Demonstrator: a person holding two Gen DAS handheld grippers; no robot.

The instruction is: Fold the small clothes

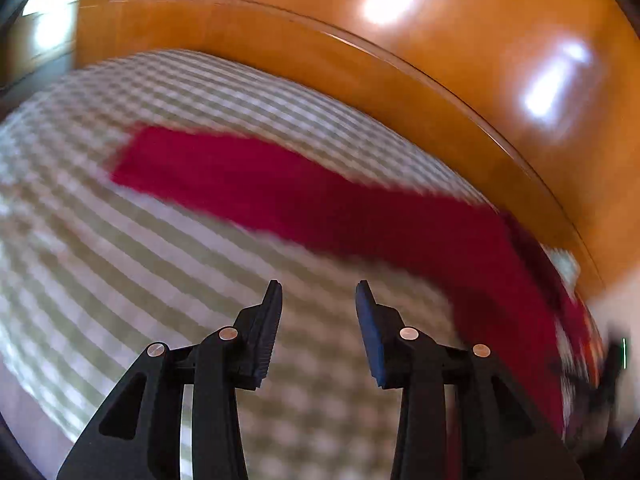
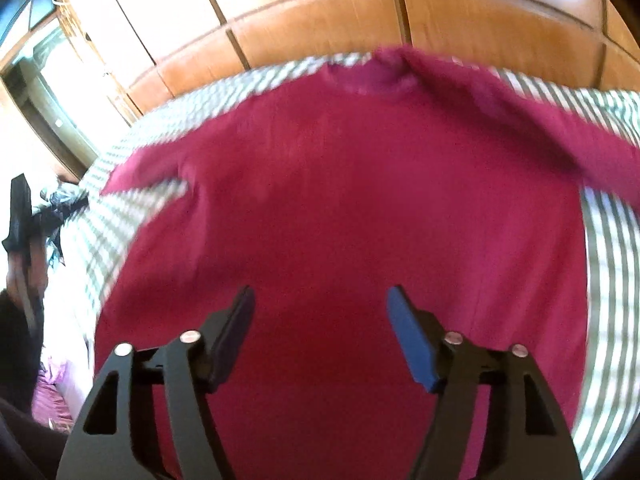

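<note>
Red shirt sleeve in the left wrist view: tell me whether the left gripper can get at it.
Probably yes. The left gripper is open and empty, and only bare checked bedcover lies between it and the sleeve ahead.

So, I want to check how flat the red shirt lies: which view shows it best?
The right wrist view: the red shirt fills it, body, neckline and both sleeves spread on the striped bedcover. The left wrist view shows only a blurred sleeve.

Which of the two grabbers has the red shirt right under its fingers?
The right gripper: its open jaws hang over the body of the red shirt. The left gripper, also open, is over bare striped bedsheet, beside a sleeve.
</note>
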